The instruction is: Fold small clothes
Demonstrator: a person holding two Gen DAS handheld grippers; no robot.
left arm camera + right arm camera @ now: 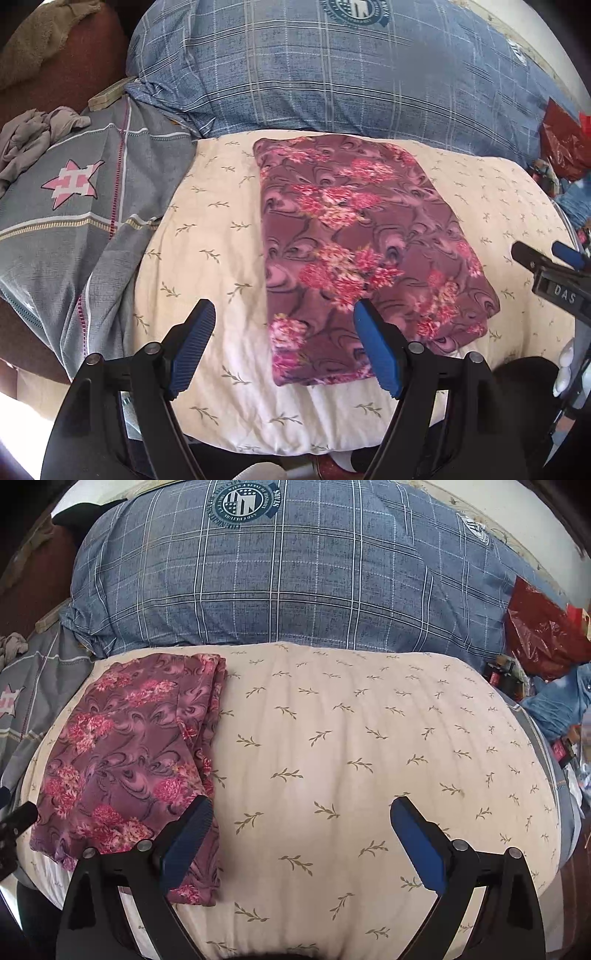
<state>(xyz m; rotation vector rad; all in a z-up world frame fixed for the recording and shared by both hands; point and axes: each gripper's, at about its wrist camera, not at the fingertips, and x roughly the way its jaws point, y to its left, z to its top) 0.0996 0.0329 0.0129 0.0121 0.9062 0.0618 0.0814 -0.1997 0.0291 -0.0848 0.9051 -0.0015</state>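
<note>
A folded purple garment with pink flowers (362,243) lies flat on a cream cushion with a leaf print (207,236). My left gripper (284,317) hovers open above the garment's near left corner, its blue pads apart and holding nothing. In the right wrist view the same garment (125,753) lies at the cushion's left side. My right gripper (301,812) stands wide open over the bare cream cushion (369,738), to the right of the garment, with nothing between its pads. The right gripper's tips (546,258) also show at the right edge of the left wrist view.
A big blue plaid pillow (288,579) lies behind the cushion. A grey cover with a pink star (74,199) and a crumpled beige cloth (33,136) sit at the left. A red plastic bag (543,635) and clutter lie at the right.
</note>
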